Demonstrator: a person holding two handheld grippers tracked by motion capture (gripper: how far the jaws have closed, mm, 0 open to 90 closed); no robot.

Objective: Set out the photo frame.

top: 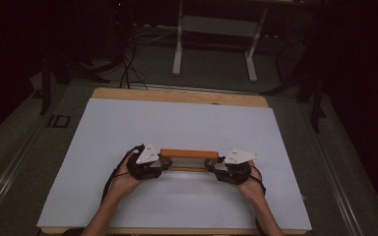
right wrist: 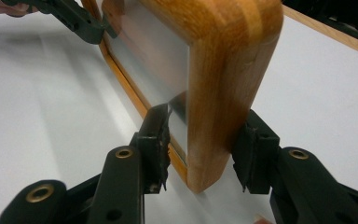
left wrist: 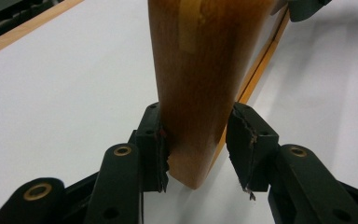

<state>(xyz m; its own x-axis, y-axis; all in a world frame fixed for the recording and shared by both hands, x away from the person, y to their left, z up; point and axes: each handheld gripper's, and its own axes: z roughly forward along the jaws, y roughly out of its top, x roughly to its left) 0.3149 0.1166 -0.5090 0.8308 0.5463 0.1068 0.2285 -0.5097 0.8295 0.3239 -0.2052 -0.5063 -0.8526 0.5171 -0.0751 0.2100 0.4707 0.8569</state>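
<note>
A wooden frame with a clear pane stands on edge on the white mat, lengthwise between my two grippers. My left gripper holds its left end. In the left gripper view the frame's end sits between the pads of the left gripper, which press on both faces. My right gripper holds the other end. In the right gripper view the right gripper has one pad on the pane and the other on the frame's wood. Each view shows the other gripper at the frame's far end.
The white mat covers most of a wooden table. Behind the table, a white stand's legs and dark cables rest on the floor. A person's hands and forearms come in from the near edge.
</note>
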